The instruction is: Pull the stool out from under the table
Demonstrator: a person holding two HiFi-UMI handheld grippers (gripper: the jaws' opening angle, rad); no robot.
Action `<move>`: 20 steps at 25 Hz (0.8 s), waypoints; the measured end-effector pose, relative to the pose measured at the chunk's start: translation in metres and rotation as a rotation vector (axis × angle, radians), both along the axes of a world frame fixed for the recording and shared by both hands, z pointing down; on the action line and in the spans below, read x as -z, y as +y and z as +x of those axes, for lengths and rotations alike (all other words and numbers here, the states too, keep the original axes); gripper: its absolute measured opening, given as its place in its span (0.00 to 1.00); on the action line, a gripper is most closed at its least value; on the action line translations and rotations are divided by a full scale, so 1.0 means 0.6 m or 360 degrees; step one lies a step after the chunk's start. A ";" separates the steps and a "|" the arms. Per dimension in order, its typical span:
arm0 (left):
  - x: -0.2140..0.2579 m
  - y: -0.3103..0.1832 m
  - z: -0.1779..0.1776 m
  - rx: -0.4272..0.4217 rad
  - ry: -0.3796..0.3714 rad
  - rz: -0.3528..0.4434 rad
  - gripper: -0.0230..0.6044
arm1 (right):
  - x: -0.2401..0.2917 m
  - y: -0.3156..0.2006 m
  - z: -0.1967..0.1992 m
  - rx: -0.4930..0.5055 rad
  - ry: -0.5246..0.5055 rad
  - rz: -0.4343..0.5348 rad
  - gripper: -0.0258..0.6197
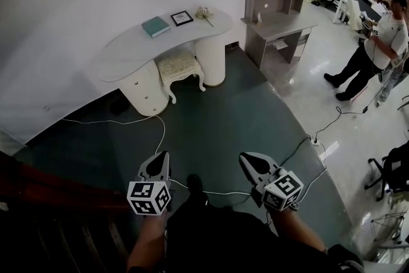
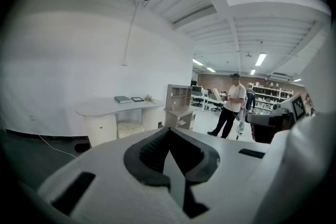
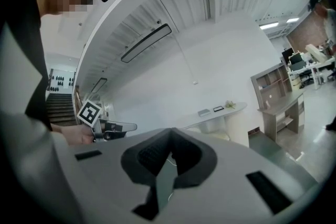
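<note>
Both pairs of tongs are closed on nothing as the left tongs [image 1: 161, 160] and right tongs [image 1: 248, 160] hang side by side over a dark green floor [image 1: 217, 112], well apart from the stool [image 1: 179, 64] they are meant to move. The cream stool stands tucked between the two round pedestals of a curved white counter [image 1: 121, 48], the back of its seat under the top and its curved front legs out on the floor. Judging by its build, the stool should be fairly light, with a stiff carved frame and a soft padded seat that would give under closed tongs. The hard front rail of the seat or one front leg therefore looks the surer hold, and a low, level pull should keep it from tipping if the floor covering drags on the legs. On the counter lie a green book [image 1: 155, 26], a small picture frame [image 1: 181, 17] and a sprig of flowers [image 1: 204, 12]. A white cable [image 1: 160, 128] trails across the floor between tongs and stool. Beyond stand a grey desk [image 1: 281, 25] with shelves and, on the pale glossy flooring, a person [image 1: 377, 48] in a white shirt.
</note>
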State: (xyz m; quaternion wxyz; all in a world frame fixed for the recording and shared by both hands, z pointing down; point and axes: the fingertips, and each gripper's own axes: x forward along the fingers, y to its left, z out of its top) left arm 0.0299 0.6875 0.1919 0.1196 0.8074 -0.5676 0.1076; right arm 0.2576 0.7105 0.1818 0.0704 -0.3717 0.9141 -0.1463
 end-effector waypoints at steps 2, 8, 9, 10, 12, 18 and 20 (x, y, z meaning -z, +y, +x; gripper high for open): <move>-0.006 -0.025 -0.003 -0.0010 0.0024 -0.0009 0.05 | -0.004 -0.017 -0.002 -0.0011 0.0027 -0.0028 0.05; -0.014 -0.127 -0.031 -0.0048 0.0067 -0.0012 0.05 | -0.023 -0.106 -0.025 -0.0074 0.0066 -0.0121 0.05; -0.011 -0.144 -0.041 -0.0047 0.0070 -0.0010 0.05 | -0.022 -0.122 -0.037 -0.0065 0.0067 -0.0133 0.05; -0.009 -0.161 -0.053 -0.0043 0.0072 -0.0009 0.05 | -0.022 -0.140 -0.051 -0.0048 0.0073 -0.0141 0.05; -0.010 -0.195 -0.081 -0.0027 0.0075 -0.0016 0.05 | -0.020 -0.175 -0.084 -0.0005 0.0085 -0.0153 0.05; -0.018 -0.297 -0.178 0.0016 0.0129 -0.0041 0.05 | -0.011 -0.282 -0.195 0.0077 0.0197 -0.0161 0.05; -0.022 -0.330 -0.209 0.0021 0.0152 -0.0050 0.05 | -0.016 -0.323 -0.223 0.0072 0.0240 -0.0184 0.05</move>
